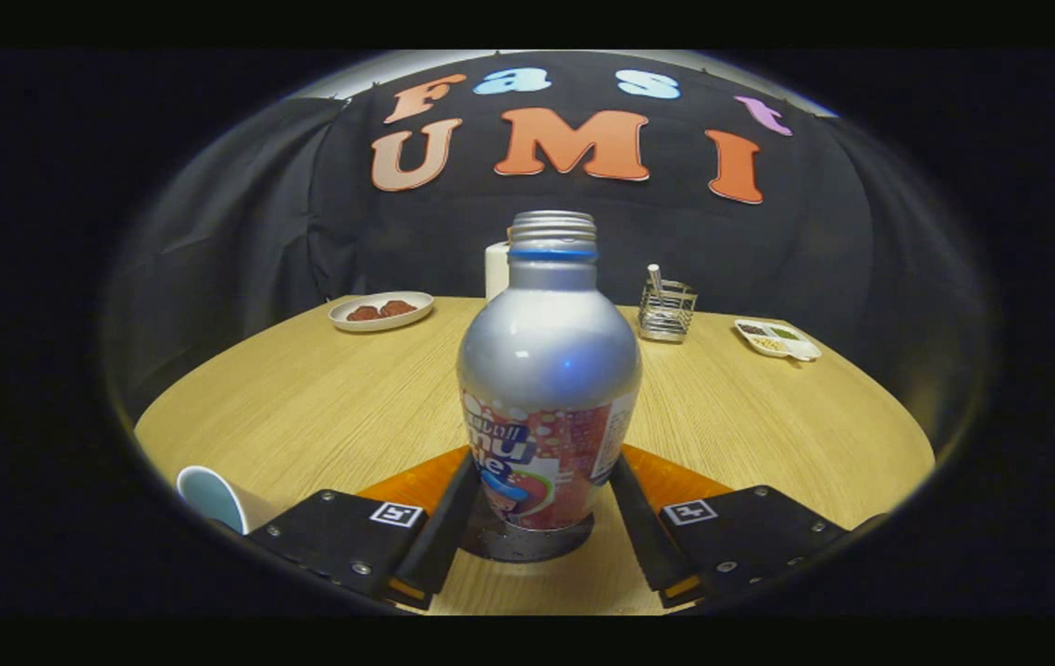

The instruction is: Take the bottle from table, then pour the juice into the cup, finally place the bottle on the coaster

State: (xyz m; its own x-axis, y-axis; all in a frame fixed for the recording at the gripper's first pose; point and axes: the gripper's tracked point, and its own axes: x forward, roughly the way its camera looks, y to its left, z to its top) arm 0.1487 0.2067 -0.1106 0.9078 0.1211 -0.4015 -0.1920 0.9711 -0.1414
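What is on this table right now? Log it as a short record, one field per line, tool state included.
tool: tool, fingers on either side of the bottle's lower part; contact unclear
bottle: silver bottle, upright, cap off, between the fingers
under bottle: orange coaster showing on both sides of it
cup: cup beside the left finger, near the table edge
behind bottle: white roll
far side: plate, wire holder, divided dish
surface: round wooden table
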